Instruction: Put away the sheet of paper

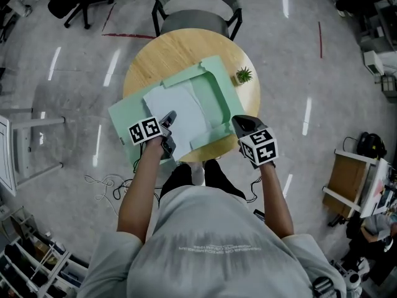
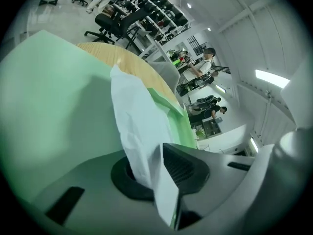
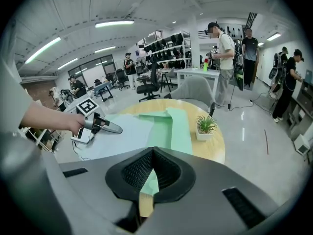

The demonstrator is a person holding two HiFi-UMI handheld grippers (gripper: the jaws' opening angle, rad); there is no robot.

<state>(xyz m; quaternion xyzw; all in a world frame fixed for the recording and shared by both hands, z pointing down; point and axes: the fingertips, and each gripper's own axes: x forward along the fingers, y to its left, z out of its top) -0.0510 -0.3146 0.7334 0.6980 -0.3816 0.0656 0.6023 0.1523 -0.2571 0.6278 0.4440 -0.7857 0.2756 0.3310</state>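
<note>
1. Sheet of paper (image 1: 177, 107) lies on the open green folder (image 1: 214, 82) on the desk (image 1: 167, 51), long axis running away from the person.
2. Left gripper (image 1: 169, 119) is clamped on its near edge, so that's the nearer hand.
3. Right gripper (image 1: 238, 123) is pinched onto the folder's near right flap, just beside the sheet.

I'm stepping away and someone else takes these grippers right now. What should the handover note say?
Left gripper: shut on the sheet of paper, at its near left side.
Right gripper: shut on the green folder, at its near right flap.
Folder lies open on the round table, with the sheet on it.
Done: sheet over the folder. Left: likely seat it inside and close the flaps.
</note>
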